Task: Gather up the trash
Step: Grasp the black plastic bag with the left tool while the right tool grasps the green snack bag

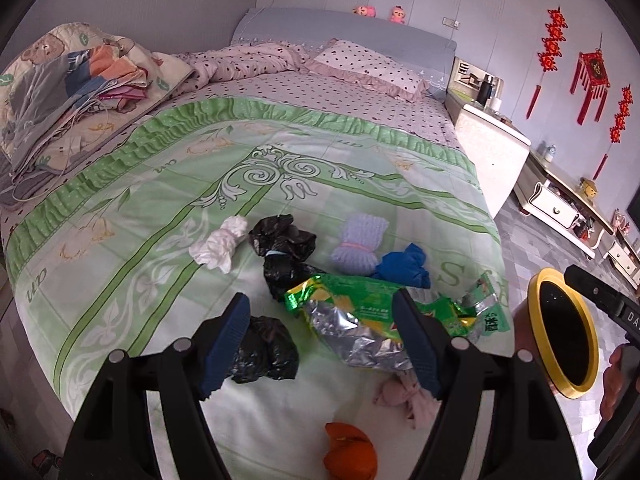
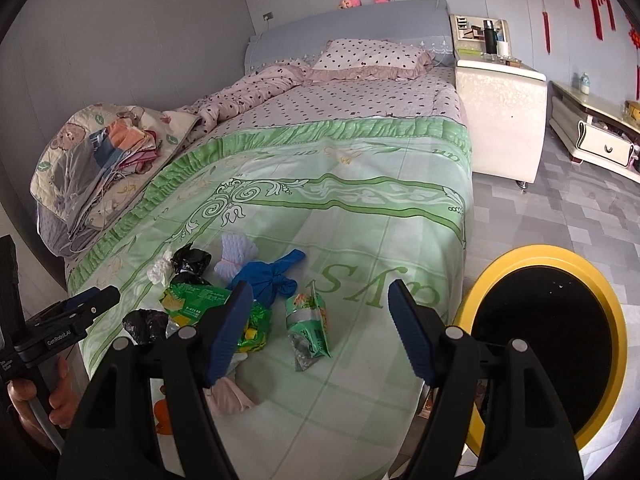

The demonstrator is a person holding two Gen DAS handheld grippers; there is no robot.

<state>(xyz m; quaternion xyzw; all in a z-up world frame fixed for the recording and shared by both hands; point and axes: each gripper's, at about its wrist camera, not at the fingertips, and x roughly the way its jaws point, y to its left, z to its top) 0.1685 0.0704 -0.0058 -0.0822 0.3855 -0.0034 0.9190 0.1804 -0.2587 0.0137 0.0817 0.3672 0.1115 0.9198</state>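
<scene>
Trash lies on the green bedspread (image 1: pixel 168 184): a large green foil wrapper (image 1: pixel 360 316), a small green wrapper (image 2: pixel 308 324), two black bags (image 1: pixel 280 248) (image 1: pixel 264 352), a white wad (image 1: pixel 218 244), a lilac net bundle (image 1: pixel 360 246), a blue bundle (image 1: pixel 404 266), a pink bundle (image 1: pixel 404 394) and an orange piece (image 1: pixel 352 454). My left gripper (image 1: pixel 320 340) is open, hovering over the large wrapper and near black bag. My right gripper (image 2: pixel 320 332) is open and empty above the small wrapper. A yellow-rimmed black bin (image 2: pixel 552 344) stands on the floor beside the bed.
Folded quilts and clothes (image 1: pixel 72 84) sit at the bed's left side, pillows (image 1: pixel 360 64) at the head. A white nightstand (image 2: pixel 500 116) and a low cabinet (image 2: pixel 600 136) stand to the right on grey floor.
</scene>
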